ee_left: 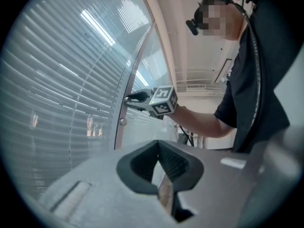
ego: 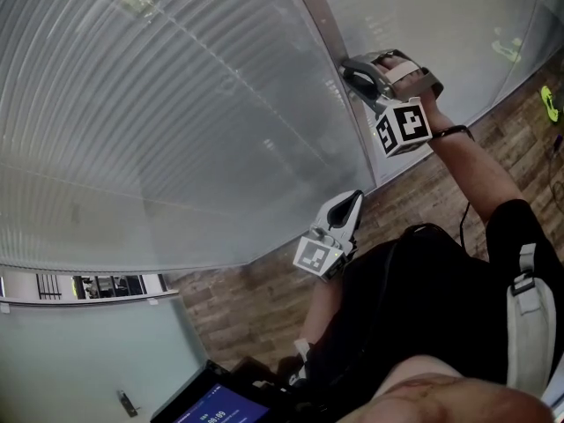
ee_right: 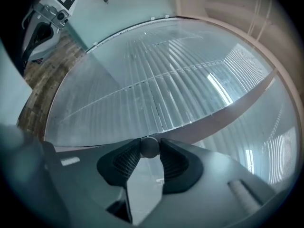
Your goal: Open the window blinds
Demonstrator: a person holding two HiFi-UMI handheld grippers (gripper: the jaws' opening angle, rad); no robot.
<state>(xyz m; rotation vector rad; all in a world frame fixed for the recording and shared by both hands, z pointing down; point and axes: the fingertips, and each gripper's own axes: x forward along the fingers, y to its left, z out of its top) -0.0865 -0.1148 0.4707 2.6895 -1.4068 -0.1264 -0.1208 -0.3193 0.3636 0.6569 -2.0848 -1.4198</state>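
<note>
One knob (ee_right: 150, 147) (small, round) sits pinched in the right hand-held gripper (ee_right: 150, 152).

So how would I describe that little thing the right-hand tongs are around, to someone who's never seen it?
Find the glass wall with slatted blinds behind it, then the pale frame post between its two panes. On that post, between the right tongs, sits a small grey knob: a smooth ball, where everything round it is flat glass and straight slats.
</note>
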